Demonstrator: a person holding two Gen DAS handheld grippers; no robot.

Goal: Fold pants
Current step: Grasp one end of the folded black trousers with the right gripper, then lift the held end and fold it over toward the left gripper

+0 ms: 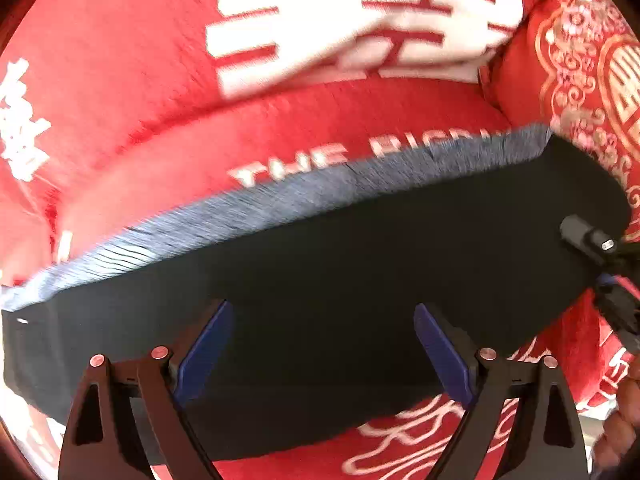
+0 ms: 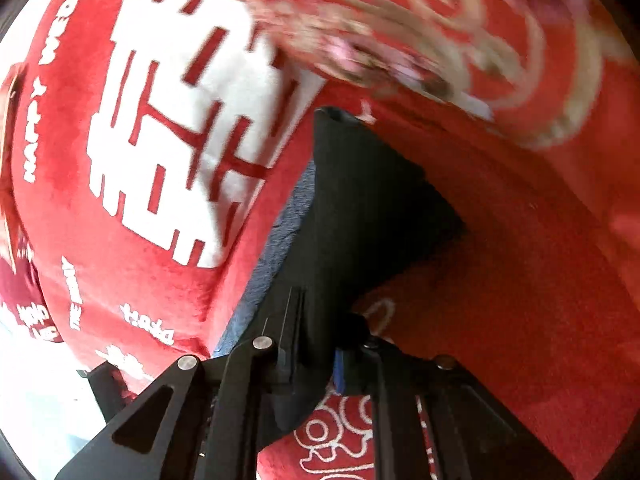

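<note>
Pants (image 1: 340,272), dark with a ribbed grey-blue waistband (image 1: 280,196) along the far edge, lie folded as a long band across the red bedding (image 1: 132,92); their left end runs out of my left wrist view, and the near edge is partly hidden behind the gripper's arms. Much of the far bedding is smeared by blur, so the large white character and the gold pattern on the red cushion (image 1: 580,80) at the far right I cannot read properly. On the blanket I can make out "THE" and the start of a second word cut off by the waistband; from the right wrist view "HAPPY" and a clipped word beginning "WEDD" show at the left. My left gripper (image 1: 324,344) hangs over the dark cloth with its blue pads (image 1: 206,348) spread wide, nothing between them. My right gripper (image 2: 320,356) is pinched on a fold of the pants at their right end, the pads mostly buried in black cloth.
</note>
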